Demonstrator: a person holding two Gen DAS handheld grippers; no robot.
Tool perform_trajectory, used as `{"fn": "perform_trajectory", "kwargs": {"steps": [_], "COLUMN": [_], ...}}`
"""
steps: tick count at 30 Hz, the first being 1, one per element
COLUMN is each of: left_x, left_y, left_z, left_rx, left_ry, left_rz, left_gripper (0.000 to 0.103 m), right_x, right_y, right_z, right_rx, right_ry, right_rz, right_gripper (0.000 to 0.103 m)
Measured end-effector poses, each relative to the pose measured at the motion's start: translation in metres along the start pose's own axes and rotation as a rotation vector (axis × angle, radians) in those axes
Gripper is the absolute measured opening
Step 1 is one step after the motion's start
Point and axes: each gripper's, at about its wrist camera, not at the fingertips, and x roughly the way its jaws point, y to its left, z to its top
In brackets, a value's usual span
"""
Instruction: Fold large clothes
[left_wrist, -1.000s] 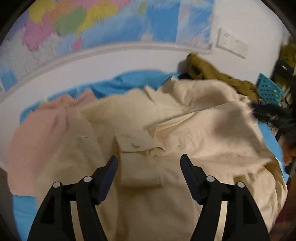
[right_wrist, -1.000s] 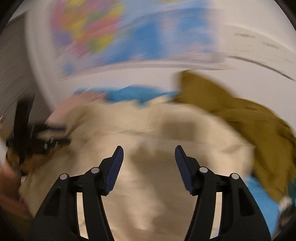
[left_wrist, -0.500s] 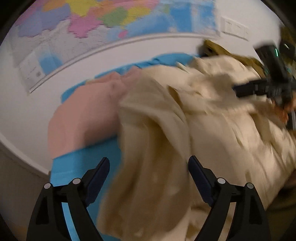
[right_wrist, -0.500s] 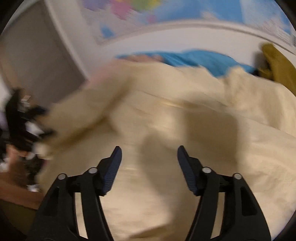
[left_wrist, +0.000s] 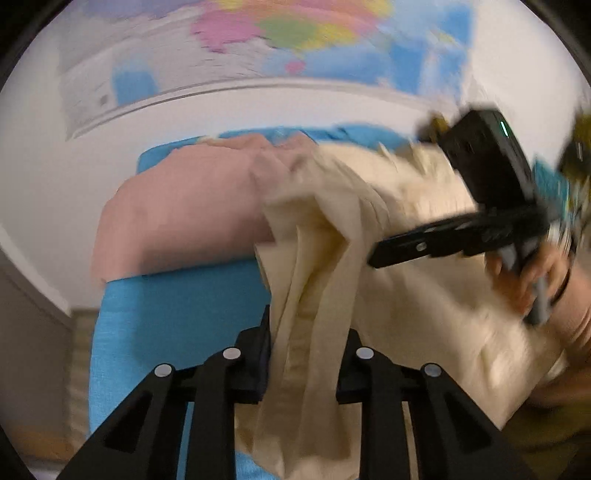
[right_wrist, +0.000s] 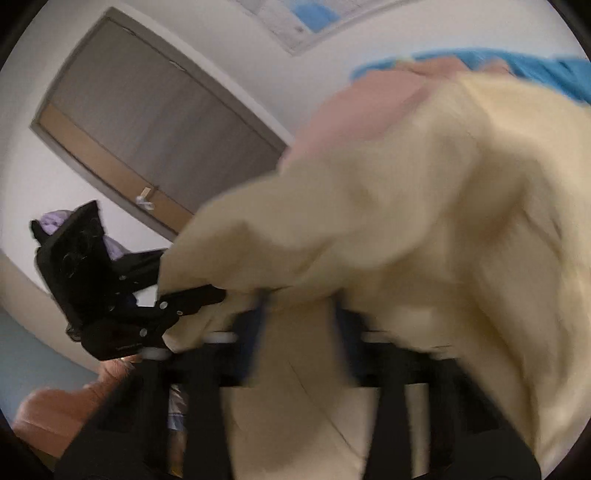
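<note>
Blurred wall map (left_wrist: 295, 40), blue cloth (left_wrist: 177, 306) (table covering), grey door (right_wrist: 147, 125)

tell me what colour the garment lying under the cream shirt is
Pale pink. The pink garment lies on the blue cover, best seen in the left wrist view.

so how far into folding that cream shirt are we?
Early. Done: nothing looks folded; the cream shirt is bunched over the blue cover. In hand: the left gripper pinches a gathered edge, and the right gripper is on cloth too, though blurred. Left: spread it flat, then every fold. The pink garment waits.
</note>
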Motion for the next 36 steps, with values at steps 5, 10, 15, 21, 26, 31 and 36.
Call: {"fn": "perform_trajectory", "kwargs": {"steps": [5,10,15,21,26,31,36], "left_x": [-0.035,-0.034,0.027,-0.014,-0.028,-0.029,-0.04], "left_y": [0.029,-0.004,-0.012,0.045,0.047,0.033,0.008], "left_z": [0.025,-0.002,-0.028,-0.009,0.008,0.019,0.026], "left_rx": [-0.113,0.07,0.195,-0.101,-0.154,-0.173,-0.14], "left_ry": [-0.107,-0.098,0.101,0.017,0.001,0.022,0.006], "left_rz": [0.054,0.011,0.181,-0.03,-0.122,-0.179,-0.227], "left_gripper": [0.069,0.088,0.028,0.008,0.006,0.007,0.016], "right_x": [-0.023,-0.012,-0.008,-0.006,0.04,0.1,0.07], "right_y": [0.037,0.03,0.011,0.065,0.117,0.133,0.127], "right_z": [0.052,0.059,0.035,-0.038,-0.083,-0.087,-0.074], "right_rx": [-0.059,-0.052,-0.013,-0.303,-0.542,-0.58,-0.433], "right_ry": [-0.133,-0.102,-0.089,-0.012,0.055,0.1,0.102], "right_rz": [-0.027,-0.061,-0.059,-0.071,-0.114,-0.155,0.071], "right_gripper": [0.004,0.003,0.014,0.057,0.074,0.072,0.007]}}
